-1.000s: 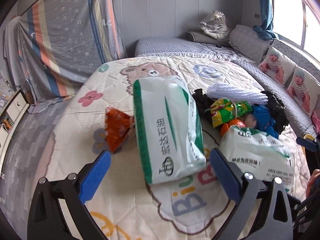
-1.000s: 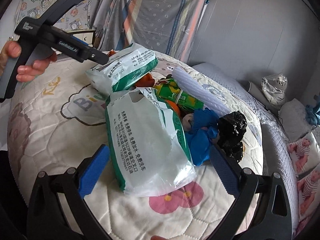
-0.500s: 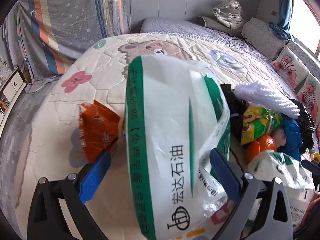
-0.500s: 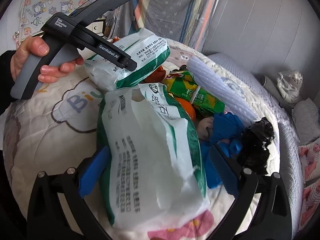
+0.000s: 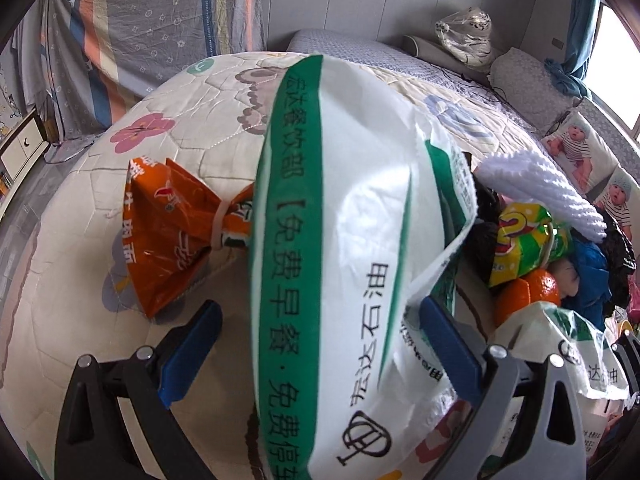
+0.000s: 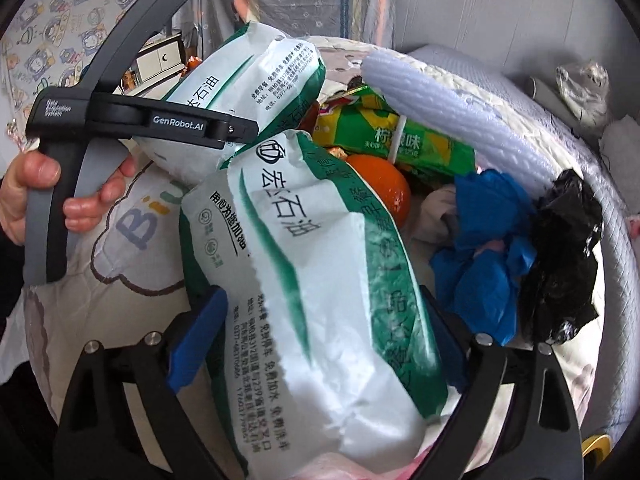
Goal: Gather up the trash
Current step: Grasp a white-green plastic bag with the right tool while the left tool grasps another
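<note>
crinkled plastic bag (image 6: 320,300) (white, green-striped), closing jaws astride

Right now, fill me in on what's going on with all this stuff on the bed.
A person is collecting trash from a quilted bed with two tools. The left hand-held gripper straddles one white-and-green plastic bag, jaws wide. The right hand-held gripper is closing around a second white-and-green bag, not yet pinching it. An orange wrapper, a green snack packet, an orange and blue and black scraps lie untouched.
</note>
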The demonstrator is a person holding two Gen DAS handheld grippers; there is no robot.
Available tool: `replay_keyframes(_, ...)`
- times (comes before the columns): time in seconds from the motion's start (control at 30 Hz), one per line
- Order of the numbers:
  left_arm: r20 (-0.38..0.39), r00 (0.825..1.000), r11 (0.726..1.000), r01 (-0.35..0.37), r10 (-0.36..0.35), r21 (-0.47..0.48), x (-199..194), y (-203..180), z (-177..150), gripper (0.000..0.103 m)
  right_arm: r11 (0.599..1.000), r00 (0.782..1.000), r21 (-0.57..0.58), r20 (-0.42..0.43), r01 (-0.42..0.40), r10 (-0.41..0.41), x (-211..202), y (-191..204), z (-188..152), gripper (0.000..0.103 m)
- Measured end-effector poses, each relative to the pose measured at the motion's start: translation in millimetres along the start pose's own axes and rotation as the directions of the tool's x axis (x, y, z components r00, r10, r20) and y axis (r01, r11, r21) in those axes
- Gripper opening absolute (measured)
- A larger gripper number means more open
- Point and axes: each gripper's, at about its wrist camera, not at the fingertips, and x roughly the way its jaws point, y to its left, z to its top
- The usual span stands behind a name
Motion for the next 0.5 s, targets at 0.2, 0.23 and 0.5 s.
replay_keyframes(0.2, 0.001, 1.0, 0.999, 0.018, -0.018, -0.036, 3, 1, -4, 0.094, 1.0, 1.0, 0.022, 0.004, 0.005, -0.005, 3, 6, 6, 0.071)
replay_keyframes(0.23, 0.005, 1.0, 0.999, 0.023, -0.023, -0.043, 3, 1, -5, 0.093, 0.999, 1.0, 0.032, 0.005, -0.002, 0.002, 3, 5, 6, 0.069)
replay_keyframes(0.5, 0.034, 0.995, 0.996, 0.093, -0.092, -0.009, -4, -12, -6, 0.045, 0.985, 0.997, 0.16, 0.029, -0.071, 0.067, -1, -12, 11, 0.022)
